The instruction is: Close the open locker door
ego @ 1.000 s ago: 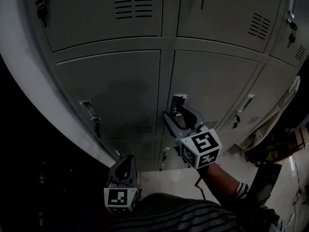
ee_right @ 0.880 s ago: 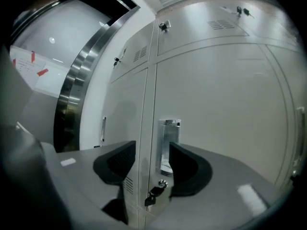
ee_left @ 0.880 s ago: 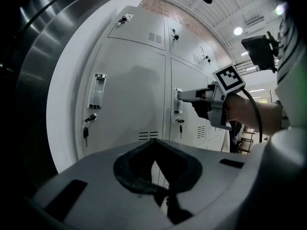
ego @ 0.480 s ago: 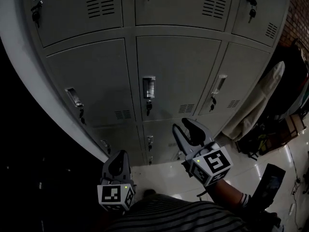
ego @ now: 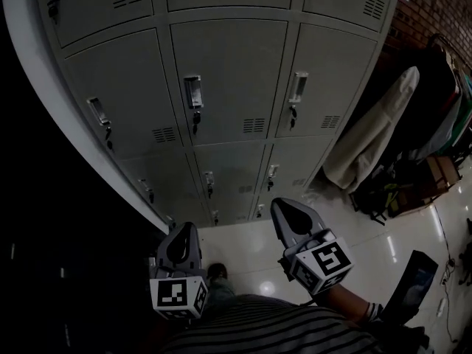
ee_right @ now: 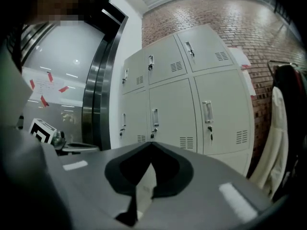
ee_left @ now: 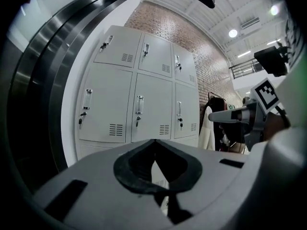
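A bank of grey lockers fills the upper head view, and every door I see lies flush with its frame. The middle door's handle has a key hanging below it. My right gripper hovers low over the floor, well back from the lockers, shut with nothing between its jaws. My left gripper hangs beside it at the lower left, also shut and empty. The left gripper view shows the lockers beyond the left gripper's closed jaws. In the right gripper view the lockers stand past the right gripper's closed tips.
A pale coat hangs right of the lockers against a brick wall, with dark bags below it. A dark metal frame borders the lockers on the left. Glossy floor lies below, with a shoe on it.
My right gripper drew back and down from the middle locker's handle and its jaws closed. The lockers slid up and left in the head view. The left gripper stayed low.
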The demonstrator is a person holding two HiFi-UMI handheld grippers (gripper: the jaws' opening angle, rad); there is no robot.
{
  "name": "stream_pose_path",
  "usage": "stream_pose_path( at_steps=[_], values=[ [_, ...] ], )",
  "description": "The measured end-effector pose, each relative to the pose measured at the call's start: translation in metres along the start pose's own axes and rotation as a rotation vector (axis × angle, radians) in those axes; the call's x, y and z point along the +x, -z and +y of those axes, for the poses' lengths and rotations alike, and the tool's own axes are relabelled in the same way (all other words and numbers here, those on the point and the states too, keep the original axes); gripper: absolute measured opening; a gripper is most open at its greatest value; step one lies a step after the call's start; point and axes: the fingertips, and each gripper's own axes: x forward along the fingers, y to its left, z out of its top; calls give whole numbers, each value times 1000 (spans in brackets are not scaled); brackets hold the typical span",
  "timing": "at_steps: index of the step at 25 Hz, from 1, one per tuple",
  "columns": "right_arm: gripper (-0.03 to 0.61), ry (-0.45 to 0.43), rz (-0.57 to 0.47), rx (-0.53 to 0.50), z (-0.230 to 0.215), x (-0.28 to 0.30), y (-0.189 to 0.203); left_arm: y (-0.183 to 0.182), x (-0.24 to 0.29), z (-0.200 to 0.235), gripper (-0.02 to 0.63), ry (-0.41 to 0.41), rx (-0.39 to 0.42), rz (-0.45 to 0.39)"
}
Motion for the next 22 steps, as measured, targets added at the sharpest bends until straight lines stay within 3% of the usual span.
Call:
stream_pose_path(
  at_steps=[10,22],
  values=[
    [0,24,3,35,-6,-64,17,15,-36,-57,5,17,5,-2],
    [0,-15,18,16,2,-64,18,5,-32,-63,5,19,19,-14]
  ],
)
